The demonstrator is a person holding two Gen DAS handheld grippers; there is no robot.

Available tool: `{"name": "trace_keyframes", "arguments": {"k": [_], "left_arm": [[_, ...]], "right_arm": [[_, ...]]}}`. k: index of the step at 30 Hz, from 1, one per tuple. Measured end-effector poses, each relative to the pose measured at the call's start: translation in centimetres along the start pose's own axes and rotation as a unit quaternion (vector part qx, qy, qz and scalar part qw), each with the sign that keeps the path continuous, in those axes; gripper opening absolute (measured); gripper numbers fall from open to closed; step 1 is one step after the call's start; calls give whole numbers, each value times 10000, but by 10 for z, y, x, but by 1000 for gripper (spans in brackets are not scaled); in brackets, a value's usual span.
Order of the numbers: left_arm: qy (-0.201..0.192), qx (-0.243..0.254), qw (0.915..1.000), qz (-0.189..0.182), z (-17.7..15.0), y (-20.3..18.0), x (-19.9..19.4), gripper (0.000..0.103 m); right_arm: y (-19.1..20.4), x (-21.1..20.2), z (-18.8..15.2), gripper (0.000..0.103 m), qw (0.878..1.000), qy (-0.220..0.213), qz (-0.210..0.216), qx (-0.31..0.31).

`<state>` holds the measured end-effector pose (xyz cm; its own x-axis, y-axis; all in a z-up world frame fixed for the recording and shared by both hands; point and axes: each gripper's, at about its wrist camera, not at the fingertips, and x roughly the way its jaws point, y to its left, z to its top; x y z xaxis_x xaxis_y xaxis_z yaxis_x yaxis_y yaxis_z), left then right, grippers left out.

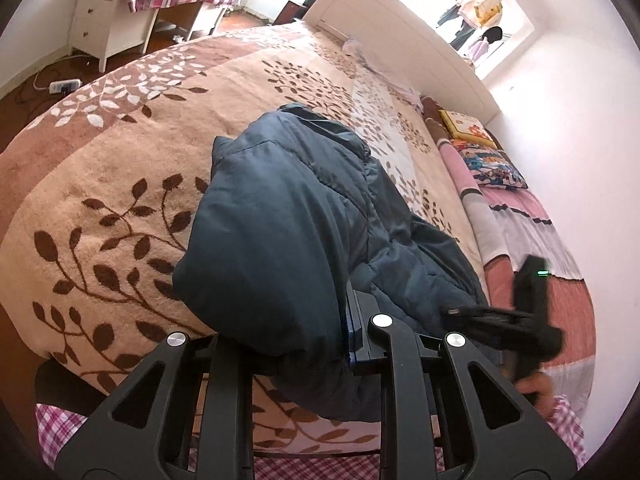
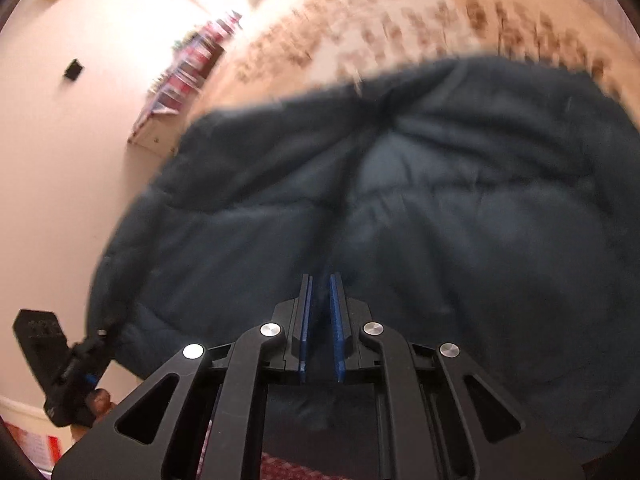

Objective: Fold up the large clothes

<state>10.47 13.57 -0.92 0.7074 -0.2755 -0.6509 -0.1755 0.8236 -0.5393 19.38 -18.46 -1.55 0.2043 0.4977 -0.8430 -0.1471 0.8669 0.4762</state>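
A dark blue padded jacket (image 1: 288, 216) lies bunched on a bed with a beige leaf-patterned blanket (image 1: 100, 184). My left gripper (image 1: 344, 320) is shut on the jacket's near edge; a thick fold drapes over its left finger and hides it. In the left wrist view my right gripper (image 1: 452, 313) shows at the right, touching the jacket's edge. In the blurred right wrist view the jacket (image 2: 400, 184) fills the frame and my right gripper (image 2: 322, 280) is shut on its fabric. My left gripper (image 2: 102, 333) shows at the lower left there, at the jacket's edge.
A white headboard (image 1: 400, 24) stands at the bed's far end. Pillows and a pink quilt (image 1: 532, 240) lie along the right side by the wall. A white desk with a checked cloth (image 1: 132, 4) stands far left, and a power strip (image 1: 64, 86) lies on the floor.
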Motion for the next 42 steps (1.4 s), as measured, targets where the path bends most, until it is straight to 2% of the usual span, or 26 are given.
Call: {"name": "trace_keyframes", "arguments": {"k": [5, 7, 10, 17, 20, 22, 26, 29, 34, 37, 42], "left_arm": [[-54, 238, 9997, -65, -1, -15, -4, 20], [-72, 296, 9994, -140, 0, -22, -5, 20], [-115, 429, 9988, -205, 1, -33, -8, 19], [-245, 713, 9968, -265, 2, -54, -16, 19], [-310, 766, 9961, -296, 5, -58, -21, 19], [-332, 824, 9957, -279, 4, -61, -23, 18], [-391, 947, 9943, -281, 2, -69, -26, 18], [-421, 1045, 9932, -302, 0, -76, -29, 18], [-396, 1190, 9916, -328, -3, -90, -34, 18], [-336, 1402, 9889, -352, -12, -104, -35, 18], [-365, 1885, 9806, -404, -23, -136, -40, 18]], "right_arm": [[-14, 23, 0, 6, 9997, 109, 10, 210], [-16, 28, 0, 0, 9998, 115, -83, 105], [-17, 34, -3, 0, 9998, 83, -158, -50], [-22, 34, -4, 0, 9999, 81, -141, 57], [-18, 25, 1, 0, 9999, 54, -121, 103], [-11, 3, -5, 2, 9999, -142, -23, -46], [1, -53, -41, 2, 9978, -519, 66, -410], [-2, -68, -71, 2, 9978, -415, 310, -408], [-11, -28, -107, 2, 9989, 121, 201, -403], [-17, 0, -107, 1, 9987, 305, 81, -391], [-20, 21, -92, 0, 9986, 302, 98, -430]]}}
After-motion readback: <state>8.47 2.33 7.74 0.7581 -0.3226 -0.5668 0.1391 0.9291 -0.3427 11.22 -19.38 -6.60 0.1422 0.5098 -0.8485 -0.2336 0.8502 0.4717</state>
